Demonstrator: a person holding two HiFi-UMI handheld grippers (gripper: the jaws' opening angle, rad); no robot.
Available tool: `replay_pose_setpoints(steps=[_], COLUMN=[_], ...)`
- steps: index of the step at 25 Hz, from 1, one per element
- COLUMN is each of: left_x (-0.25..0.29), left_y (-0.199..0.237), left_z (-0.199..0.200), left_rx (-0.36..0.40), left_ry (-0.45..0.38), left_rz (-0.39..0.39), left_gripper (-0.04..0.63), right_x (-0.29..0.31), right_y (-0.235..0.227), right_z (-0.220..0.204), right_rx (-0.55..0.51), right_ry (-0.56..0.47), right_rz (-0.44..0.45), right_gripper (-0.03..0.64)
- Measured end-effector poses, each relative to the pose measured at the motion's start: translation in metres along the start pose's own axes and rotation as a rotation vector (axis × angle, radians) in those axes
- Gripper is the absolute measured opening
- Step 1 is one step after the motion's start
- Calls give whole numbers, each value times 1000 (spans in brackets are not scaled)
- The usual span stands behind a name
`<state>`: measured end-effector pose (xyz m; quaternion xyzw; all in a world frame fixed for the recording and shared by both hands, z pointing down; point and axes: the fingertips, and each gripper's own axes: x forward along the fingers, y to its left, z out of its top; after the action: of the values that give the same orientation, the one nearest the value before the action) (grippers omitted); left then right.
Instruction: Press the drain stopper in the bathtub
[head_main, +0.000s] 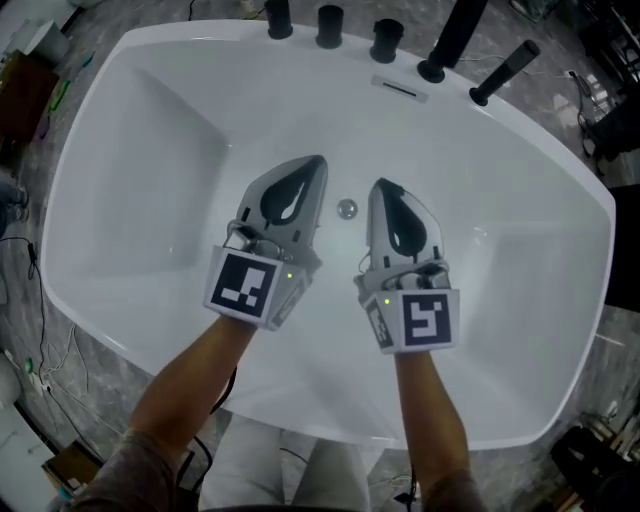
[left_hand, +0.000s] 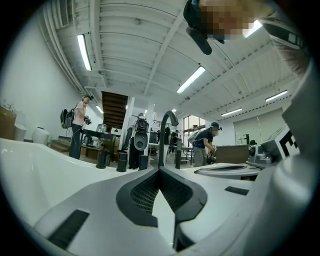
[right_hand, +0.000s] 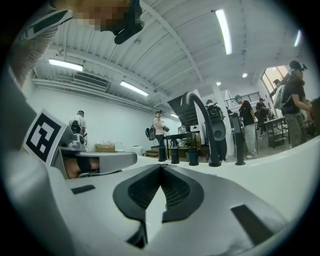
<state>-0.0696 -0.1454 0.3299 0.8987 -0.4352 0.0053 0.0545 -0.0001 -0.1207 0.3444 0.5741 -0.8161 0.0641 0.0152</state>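
The small round chrome drain stopper (head_main: 346, 209) sits in the floor of the white bathtub (head_main: 150, 150). My left gripper (head_main: 318, 162) hovers just left of the stopper with its tip a little past it, jaws shut and empty. At the stopper's right side, my right gripper (head_main: 380, 186) is also shut and holds nothing. Neither touches the stopper. In the left gripper view the gripper (left_hand: 160, 168) has its tips meeting, and so does the gripper (right_hand: 161, 166) in the right gripper view. Both of those views look over the tub rim, so the stopper is hidden there.
Black tap fittings (head_main: 329, 26) and a hand shower (head_main: 505, 72) line the tub's far rim, above an overflow slot (head_main: 400, 88). The curved black spout (left_hand: 167, 135) rises ahead of the left gripper. People stand in the room beyond the spout (right_hand: 200, 125). Cables lie on the floor (head_main: 40, 340).
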Motion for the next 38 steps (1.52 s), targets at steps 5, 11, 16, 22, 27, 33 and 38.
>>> replay_pose_setpoints(steps=[5,11,16,22,27,33,38], left_x=[19,44,60,63,77,93,104], left_y=[1,-3,-2,-2,-6,3,16], left_z=[-32,-77,-117,-162,-200,-251,-309], left_rx=[-15,-17,-7,3,1,-23,-74], left_ry=[-8,-10,-5,40,131,236,341], left_rz=[-22,-59,-63,-62,-83,-65,-32], left_gripper=[8,8,8,8,8,8,8], right_x=[12,18,27,39,37,36,36], right_y=[-13,-26,-38,-52,-54,-60,-65], right_z=[-35,-84,-124,-165,-181,-195,-208], right_rx=[18,1,-3,36,60,51,58], right_ry=[9,11,6,23,24,48,64], right_rz=[-13,-33,-37,-78,-63,-78,-85], right_gripper=[3,3,3,3,3,3,3])
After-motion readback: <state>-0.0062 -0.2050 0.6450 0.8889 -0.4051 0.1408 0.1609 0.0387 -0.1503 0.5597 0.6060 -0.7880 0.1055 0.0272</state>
